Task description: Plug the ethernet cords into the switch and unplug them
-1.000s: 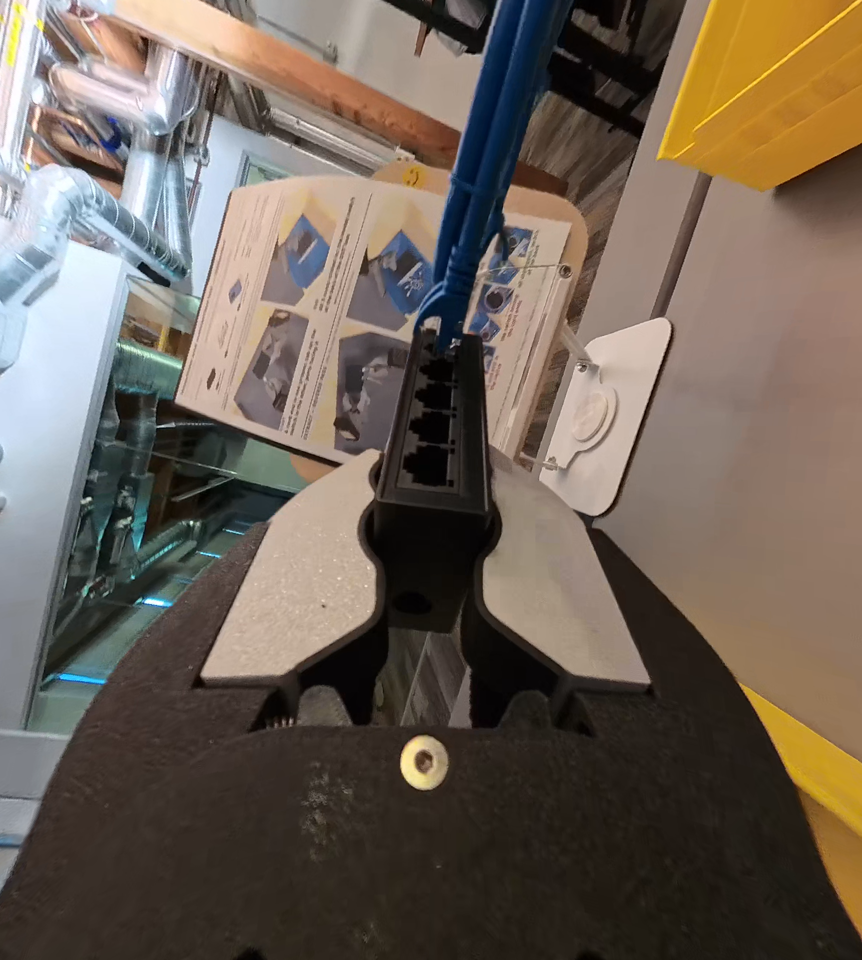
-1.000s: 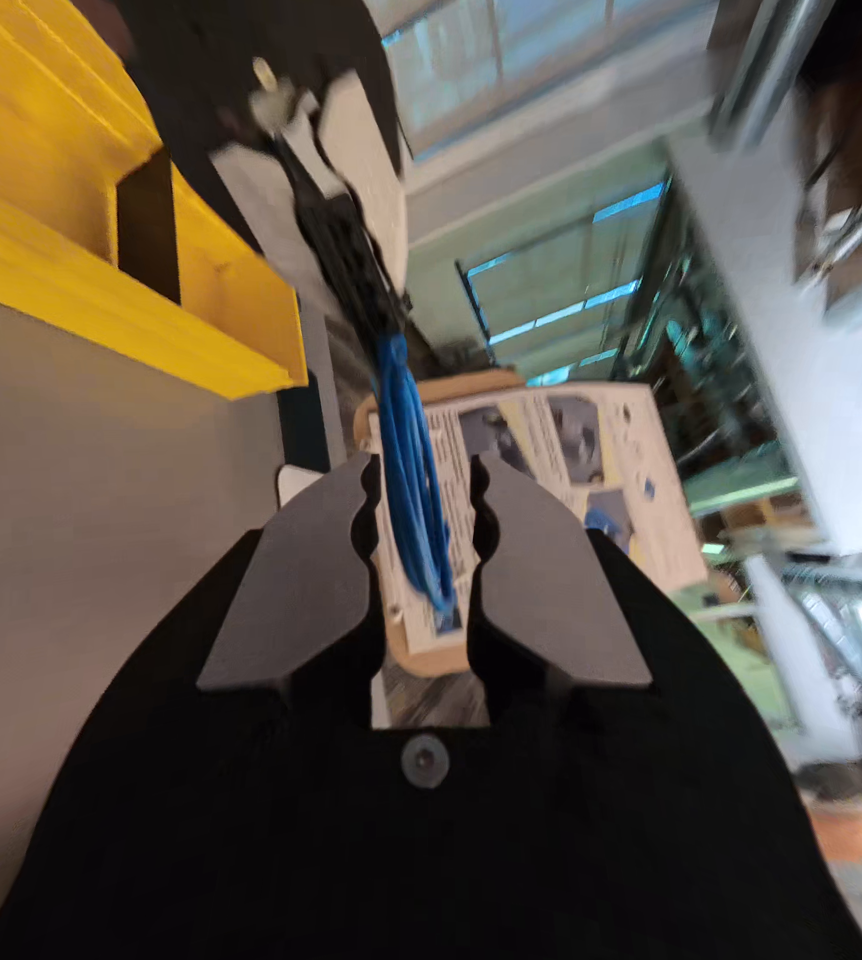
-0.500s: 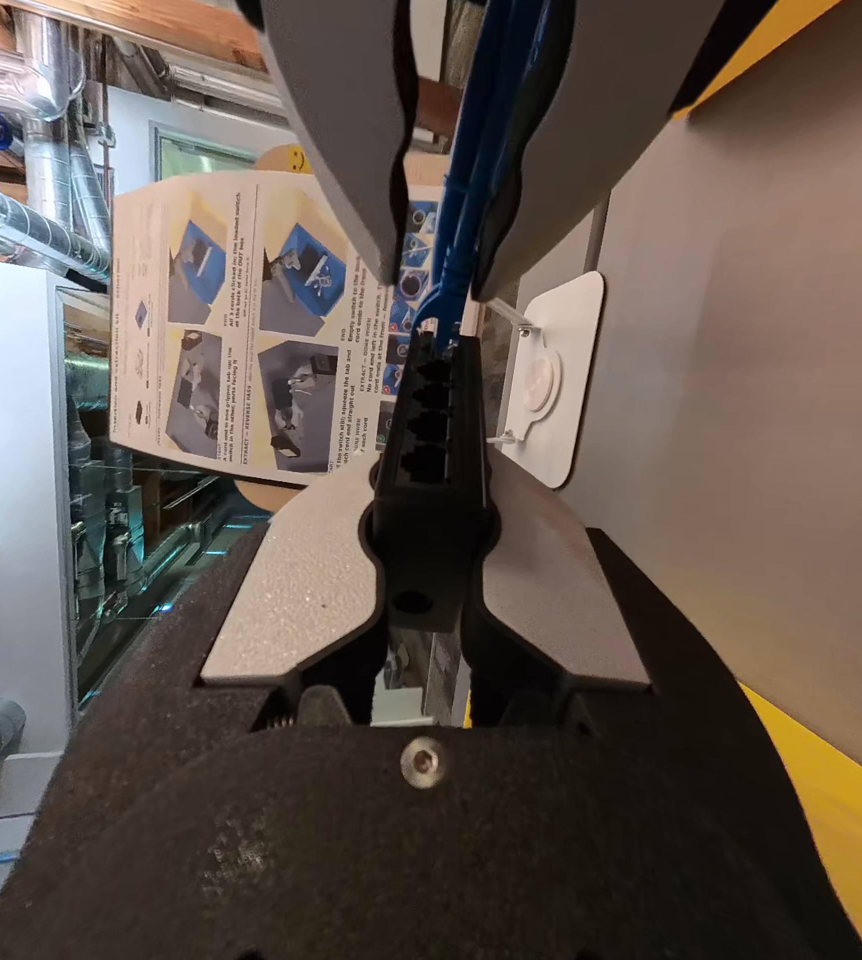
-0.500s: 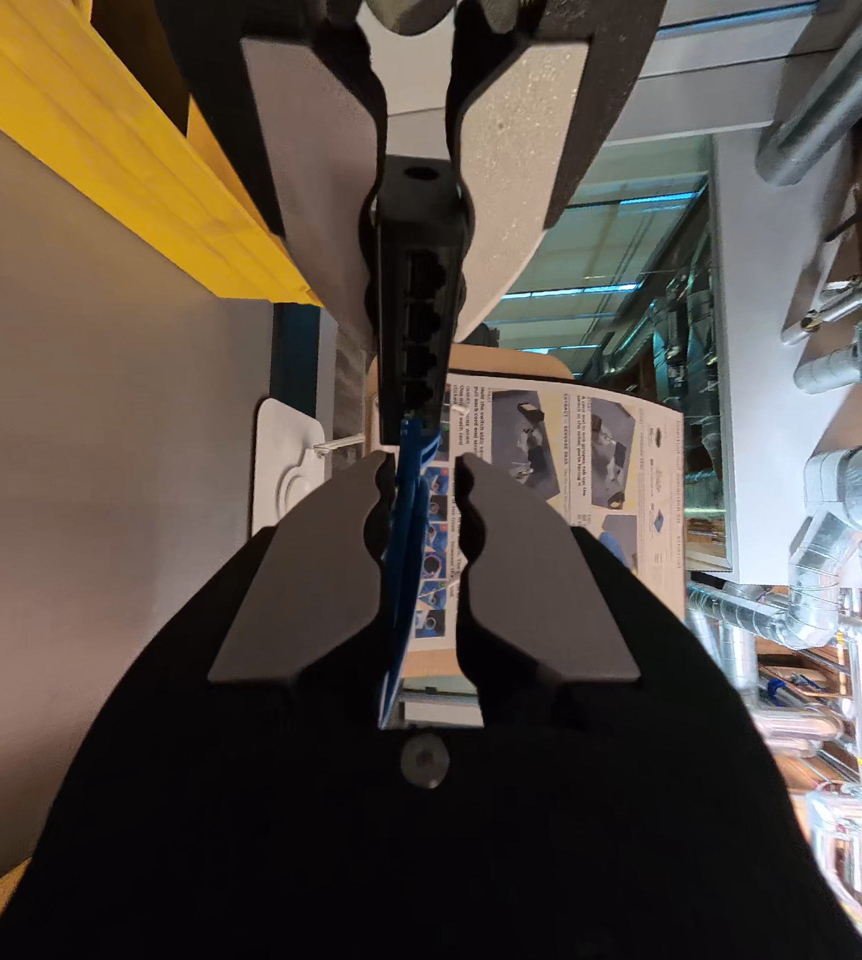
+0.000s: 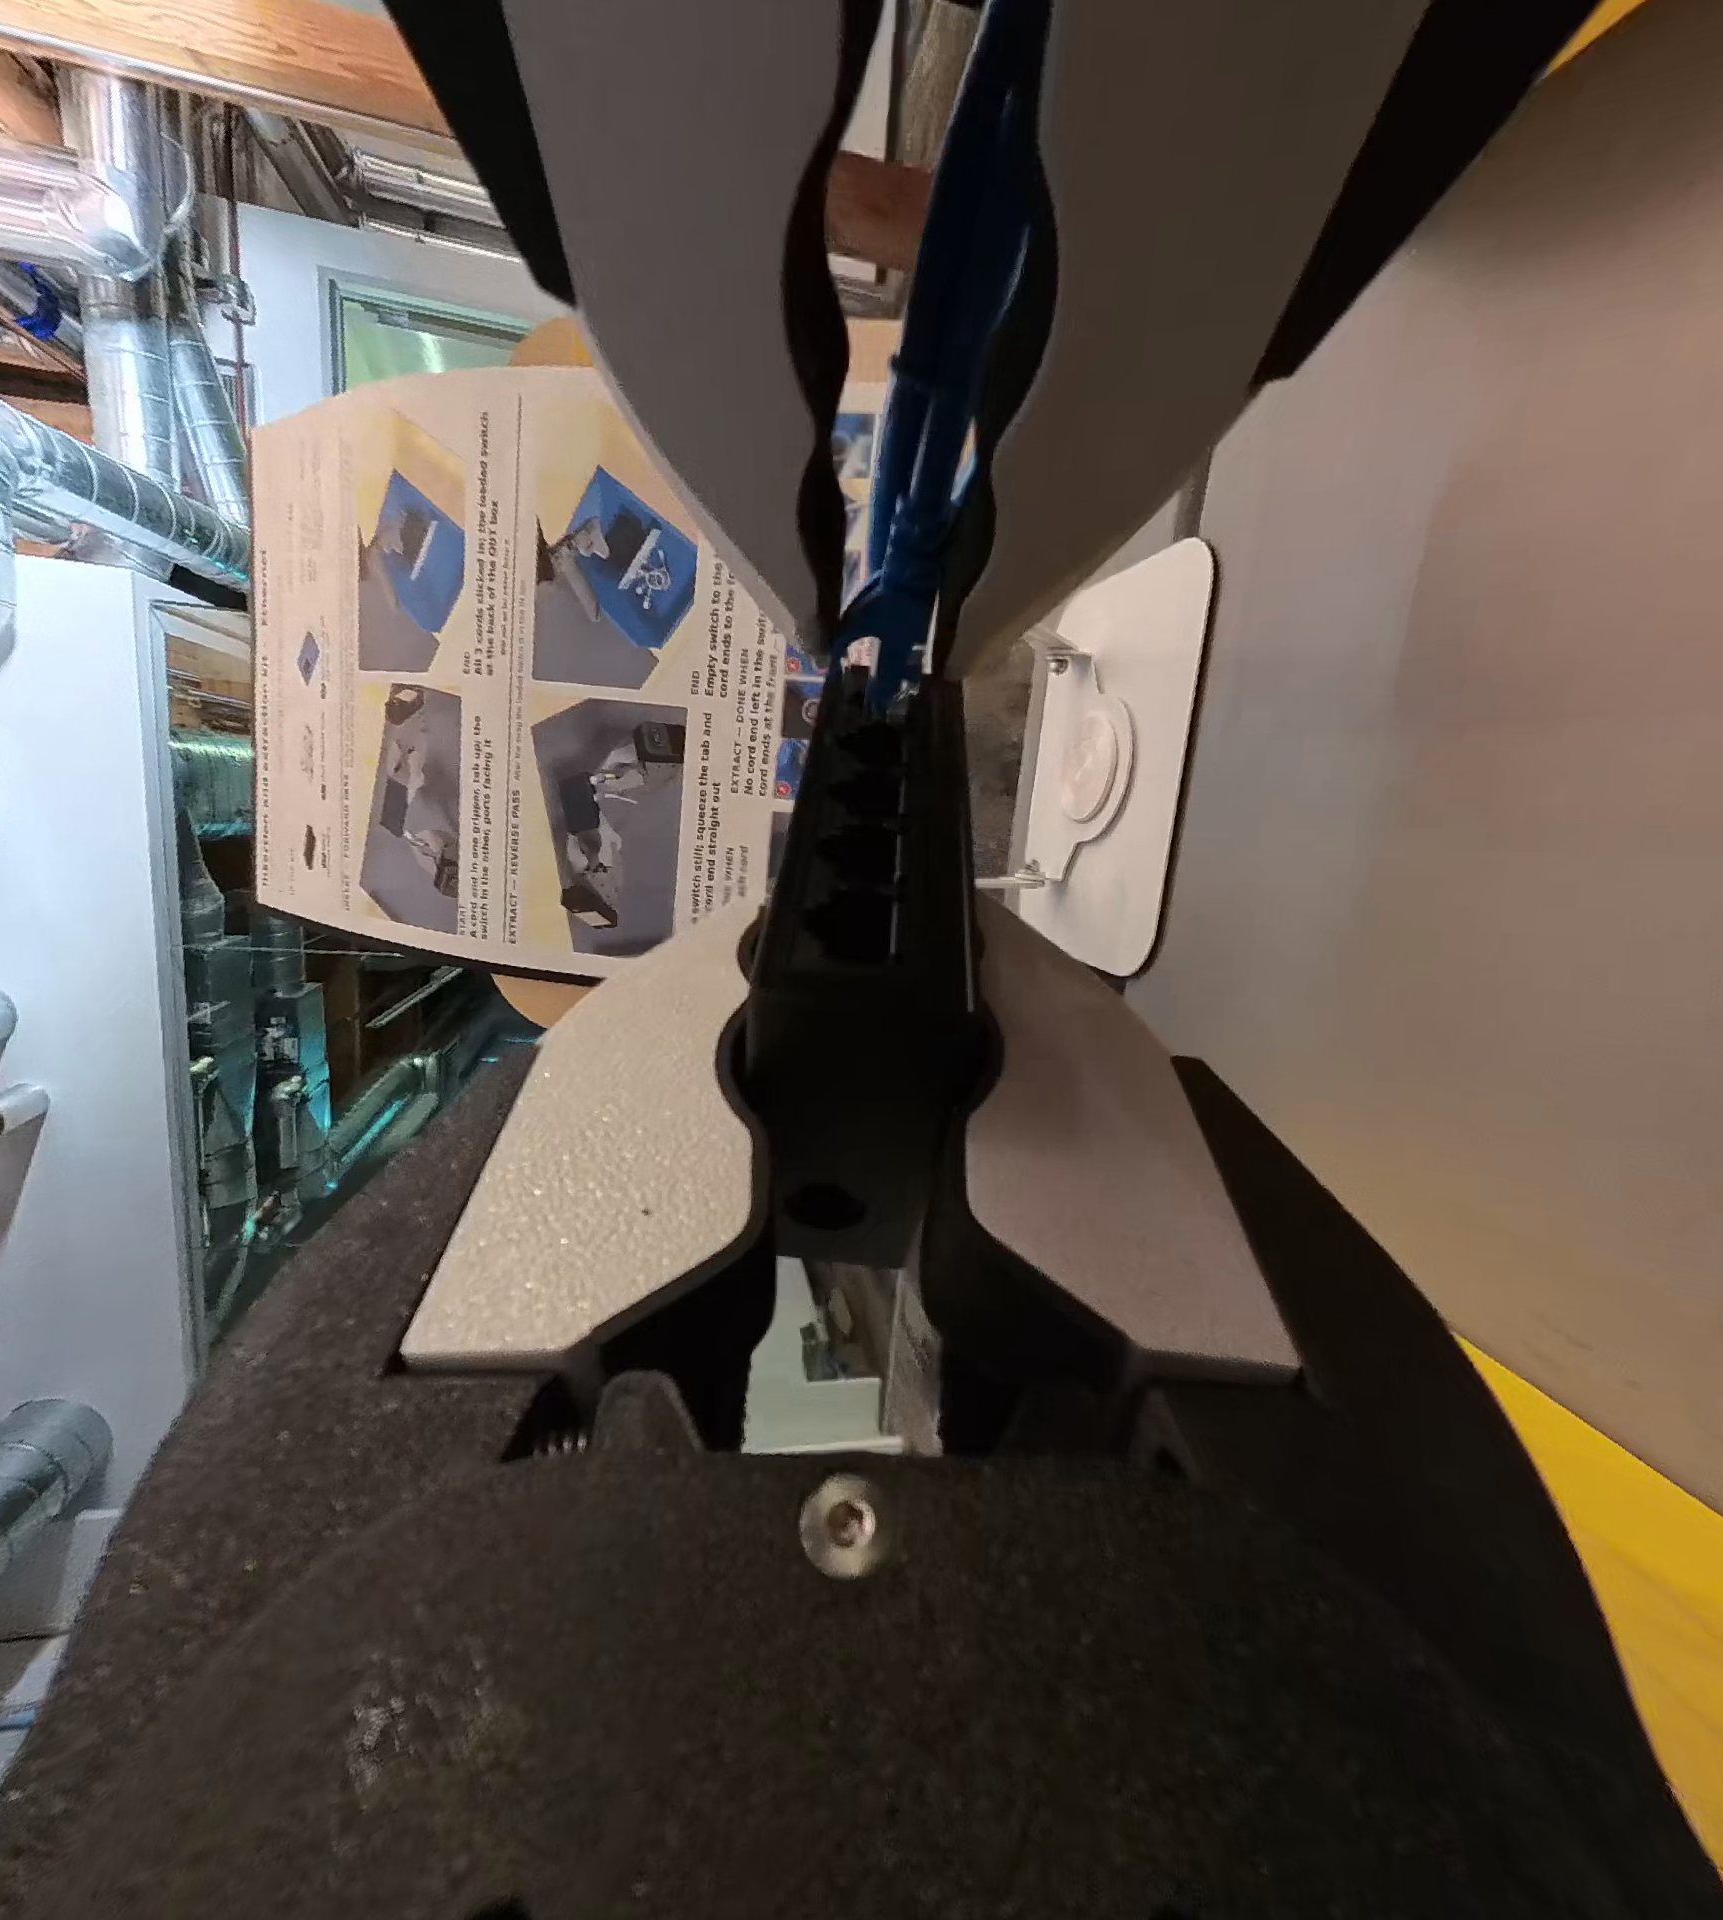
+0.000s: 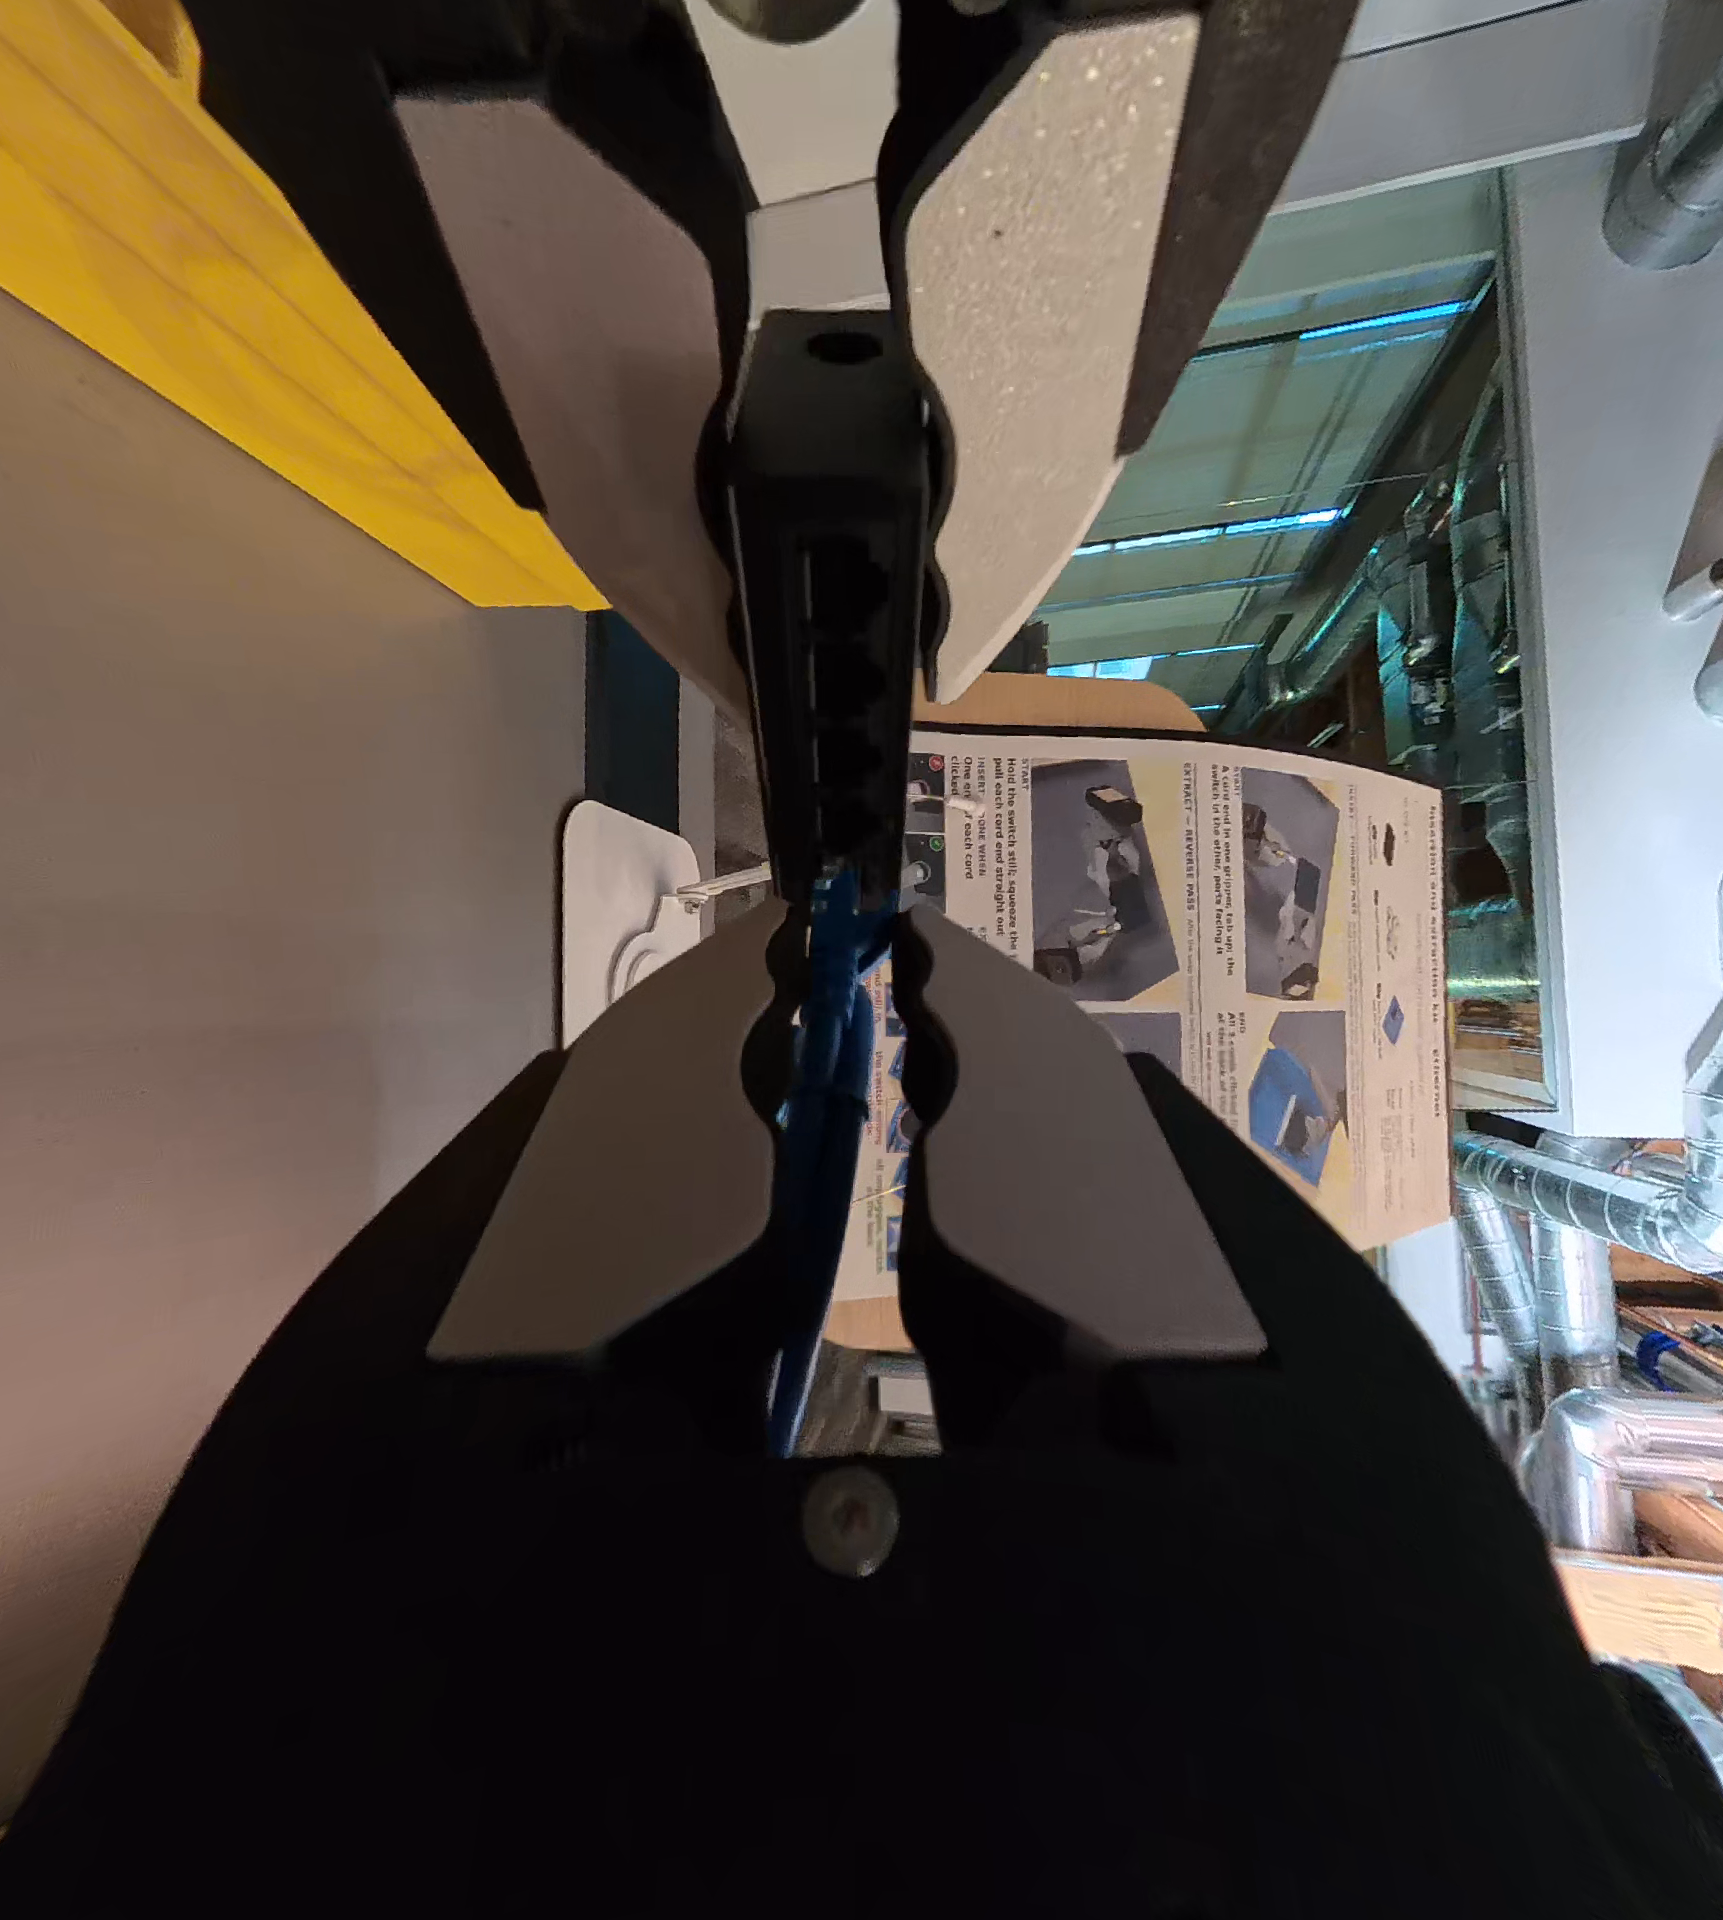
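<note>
Two handheld grippers face each other in mid-air. The left gripper is clamped on the near end of a slim black switch. The right gripper straddles blue ethernet cords at the switch's last port, its jaws narrow but seemingly not yet pinching. The switch looks rigid and light; the cords are limp, best gripped at the stiff plug. The plug's latch tab is hidden, so how firmly it is seated is unclear.
</note>
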`<state>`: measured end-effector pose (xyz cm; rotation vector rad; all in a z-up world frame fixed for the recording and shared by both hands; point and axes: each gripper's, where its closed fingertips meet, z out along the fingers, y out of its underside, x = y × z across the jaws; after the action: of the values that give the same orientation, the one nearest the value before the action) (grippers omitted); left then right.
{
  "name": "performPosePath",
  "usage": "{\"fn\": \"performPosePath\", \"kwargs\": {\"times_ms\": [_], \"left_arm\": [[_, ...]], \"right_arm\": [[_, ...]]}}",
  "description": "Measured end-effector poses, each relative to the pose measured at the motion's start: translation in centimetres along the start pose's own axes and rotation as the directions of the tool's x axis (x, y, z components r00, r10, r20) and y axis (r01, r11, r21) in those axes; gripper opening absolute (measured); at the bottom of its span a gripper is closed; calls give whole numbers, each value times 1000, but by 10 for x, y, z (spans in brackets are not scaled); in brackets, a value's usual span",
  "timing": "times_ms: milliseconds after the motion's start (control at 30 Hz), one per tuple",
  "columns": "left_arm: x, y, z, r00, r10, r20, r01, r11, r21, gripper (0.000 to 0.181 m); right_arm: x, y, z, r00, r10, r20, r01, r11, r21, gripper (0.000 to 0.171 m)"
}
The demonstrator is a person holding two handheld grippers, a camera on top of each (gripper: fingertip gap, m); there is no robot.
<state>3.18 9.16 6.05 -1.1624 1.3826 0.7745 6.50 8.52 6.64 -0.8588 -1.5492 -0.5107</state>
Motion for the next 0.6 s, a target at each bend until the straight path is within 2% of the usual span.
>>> {"fn": "performPosePath", "kwargs": {"times_ms": [133,333,600], "left_arm": [[-1,-6,-2,999,41,34,-42,999,26,30],[10,-9,0,999,50,-15,-49,998,44,30],[27,-20,3,995,66,-78,-59,995,82,30]], "right_arm": [[-3,0,-7,999,-25,32,25,1000,0,16],[-16,4,-12,991,-41,124,48,998,-51,15],[-35,11,-22,962,19,272,0,997,-73,16]]}}
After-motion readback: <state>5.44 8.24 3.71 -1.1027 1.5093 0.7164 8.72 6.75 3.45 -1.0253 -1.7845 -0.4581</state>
